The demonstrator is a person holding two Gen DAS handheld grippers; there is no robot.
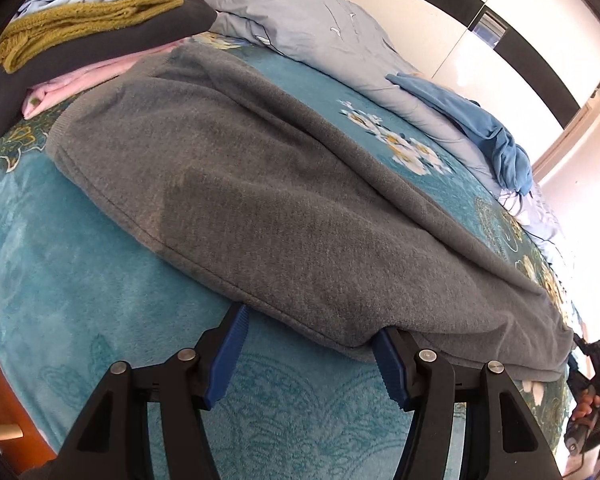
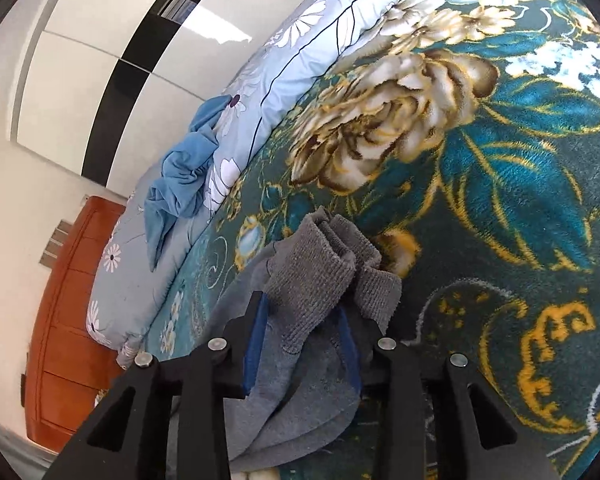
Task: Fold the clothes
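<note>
A grey knit sweater (image 1: 268, 200) lies spread across the teal floral blanket (image 1: 80, 280) on the bed. My left gripper (image 1: 310, 332) is open at the sweater's near folded edge, one blue pad on bare blanket, the other at the fabric edge. My right gripper (image 2: 302, 320) is shut on a bunched grey ribbed cuff of the sweater (image 2: 320, 276); fabric hangs down between the fingers. The right gripper also shows in the left wrist view (image 1: 592, 384) at the far right, at the sweater's end.
A stack of folded clothes (image 1: 80, 36), blue, olive, dark and pink, sits at the back left. A pale floral quilt (image 1: 300, 20) runs along the far side with a crumpled blue garment (image 1: 484, 132) on it. A wooden cabinet (image 2: 68, 320) stands beyond the bed.
</note>
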